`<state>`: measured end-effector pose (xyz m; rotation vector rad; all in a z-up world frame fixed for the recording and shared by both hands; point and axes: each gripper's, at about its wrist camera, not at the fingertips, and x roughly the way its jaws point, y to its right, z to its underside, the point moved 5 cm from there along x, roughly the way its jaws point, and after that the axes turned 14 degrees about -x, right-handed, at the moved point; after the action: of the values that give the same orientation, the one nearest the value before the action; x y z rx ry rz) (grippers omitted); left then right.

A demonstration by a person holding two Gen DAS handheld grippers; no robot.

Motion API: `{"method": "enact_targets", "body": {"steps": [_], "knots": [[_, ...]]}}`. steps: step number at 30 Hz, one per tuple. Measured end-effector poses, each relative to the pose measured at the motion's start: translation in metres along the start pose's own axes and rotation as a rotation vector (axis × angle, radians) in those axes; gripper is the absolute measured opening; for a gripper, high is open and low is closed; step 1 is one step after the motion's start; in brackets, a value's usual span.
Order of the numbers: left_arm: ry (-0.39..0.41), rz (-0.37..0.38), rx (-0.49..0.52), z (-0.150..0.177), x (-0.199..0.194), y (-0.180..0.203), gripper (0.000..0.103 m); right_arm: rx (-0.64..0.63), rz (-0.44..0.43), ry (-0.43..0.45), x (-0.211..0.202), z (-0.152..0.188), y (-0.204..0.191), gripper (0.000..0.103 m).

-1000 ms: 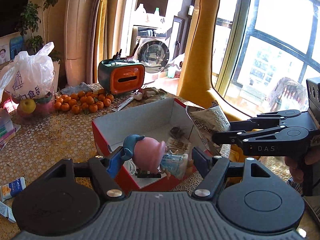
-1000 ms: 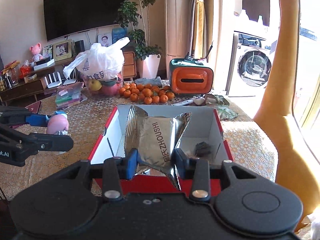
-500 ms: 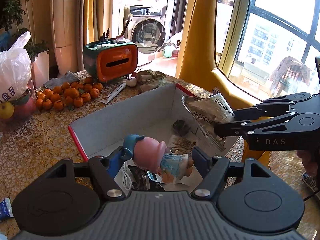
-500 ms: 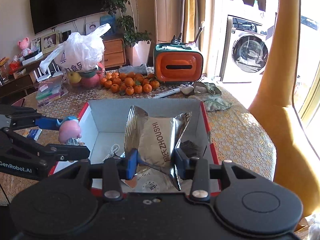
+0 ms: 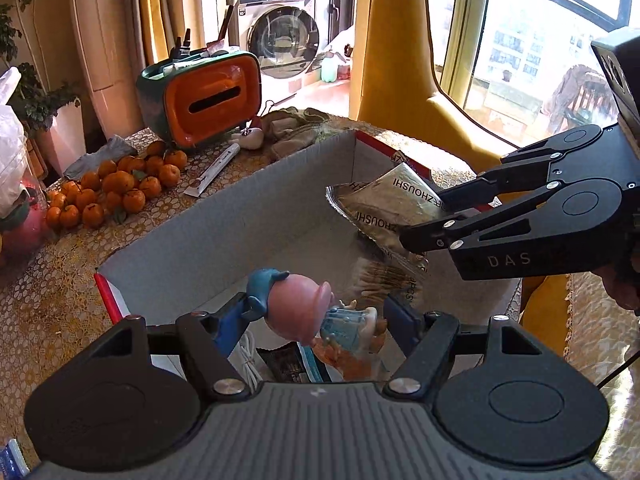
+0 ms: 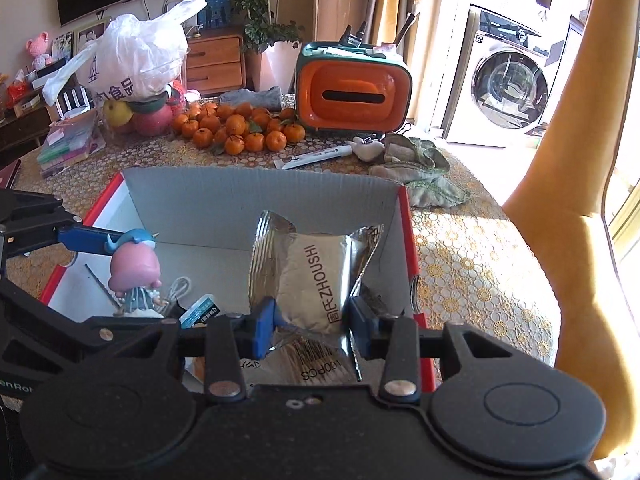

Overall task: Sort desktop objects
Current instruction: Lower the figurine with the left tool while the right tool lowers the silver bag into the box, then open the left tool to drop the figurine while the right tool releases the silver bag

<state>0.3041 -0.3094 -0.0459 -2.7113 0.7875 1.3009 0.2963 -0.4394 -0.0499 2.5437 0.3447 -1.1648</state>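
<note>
holding loads over the open box (image 6: 260, 200) for deposit: left hand-held gripper (image 5: 316, 316) grasps figurine (image 5: 298, 308); right hand-held gripper (image 6: 312, 326) grasps foil packet (image 6: 316, 276).

Bright daylight floods from the blown-out window (image 5: 532, 40), casting hard shadows; fisheye edges bend, focus sharp.

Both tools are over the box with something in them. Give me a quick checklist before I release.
1. Left tool shut on the pink figurine: ok.
2. Figurine over the cardboard box opening: ok.
3. Right tool shut on the silver snack packet: ok.
4. Packet over the box interior: ok.
5. The two tools apart from each other: ok.
6. Free floor space under the figurine: cannot tell; a white cable and packets lie there.
</note>
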Motion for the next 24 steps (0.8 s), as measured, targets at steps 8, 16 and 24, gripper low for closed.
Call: {"method": "enact_targets", "body": {"steps": [8,16,24], "knots": [[-0.069,-0.02,0.026,0.003,0.026,-0.007,0.073,-0.017,-0.015,-0.052,0.025,0.001,-0.003,0.039],[-0.123,-0.006,-0.002,0.006,0.044,-0.017,0.073,-0.018,-0.017,-0.113,0.046,0.004,-0.007,0.039],[-0.183,-0.012,-0.014,0.008,0.053,-0.019,0.073,-0.007,-0.019,-0.124,0.052,0.005,-0.005,0.04]]}}
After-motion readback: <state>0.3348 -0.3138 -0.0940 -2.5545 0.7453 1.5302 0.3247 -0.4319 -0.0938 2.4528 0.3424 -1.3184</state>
